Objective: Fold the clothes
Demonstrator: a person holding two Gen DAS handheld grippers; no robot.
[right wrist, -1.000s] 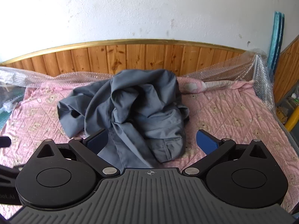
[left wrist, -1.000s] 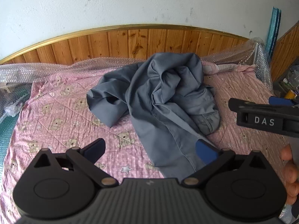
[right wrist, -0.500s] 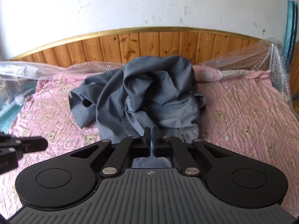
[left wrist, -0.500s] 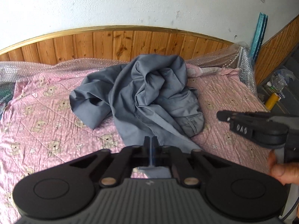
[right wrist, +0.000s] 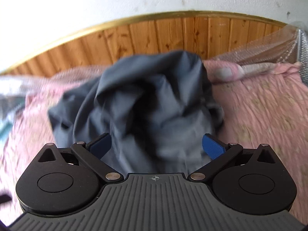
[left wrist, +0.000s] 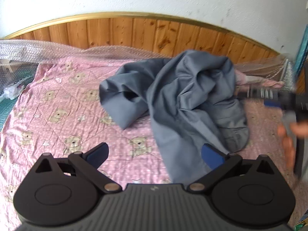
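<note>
- Left gripper [left wrist: 155, 155]: jaws just reopened, now wide, nothing pinched; above the garment's near edge.
- Right gripper [right wrist: 156, 145]: jaws just reopened, wide, clear of the cloth; view blurred.
- Grey garment [left wrist: 184, 100] lies crumpled on the bed [left wrist: 57, 104], centre-right, near the headboard [left wrist: 154, 32].
- Pink bear-print quilt under it.
- Hand [left wrist: 288, 134] at right edge of left view, blurred.

Both wrist views look down across the bed [left wrist: 57, 104]; sharing the grey garment [left wrist: 184, 96].
</note>
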